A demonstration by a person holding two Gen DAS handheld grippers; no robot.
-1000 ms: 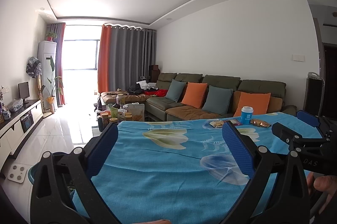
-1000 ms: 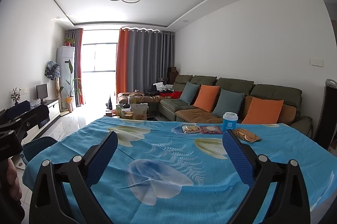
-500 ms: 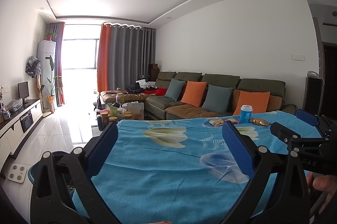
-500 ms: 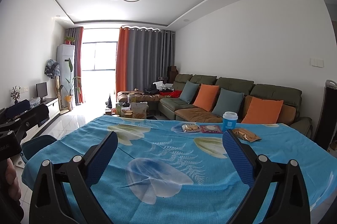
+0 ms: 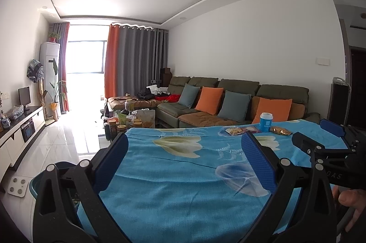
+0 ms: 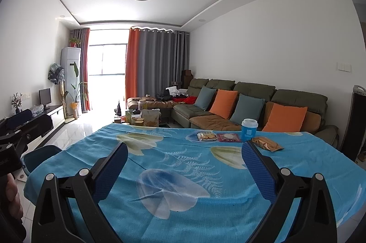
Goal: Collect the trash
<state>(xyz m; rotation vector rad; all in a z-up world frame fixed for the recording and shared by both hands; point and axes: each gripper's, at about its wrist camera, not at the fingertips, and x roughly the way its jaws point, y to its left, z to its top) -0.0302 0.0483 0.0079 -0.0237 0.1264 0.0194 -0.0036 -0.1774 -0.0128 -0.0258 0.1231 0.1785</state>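
Nothing collected yet: cup and three wrappers, possibly snack packets, sitting right of centre on the blue surface; left gripper and right gripper empty, jaws spread wide

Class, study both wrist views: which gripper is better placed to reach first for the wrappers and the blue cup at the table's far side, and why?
Probably the right gripper. In its view the blue cup and the gold packet lie almost straight ahead, whereas for the left gripper they sit off to its right, beyond the other gripper.
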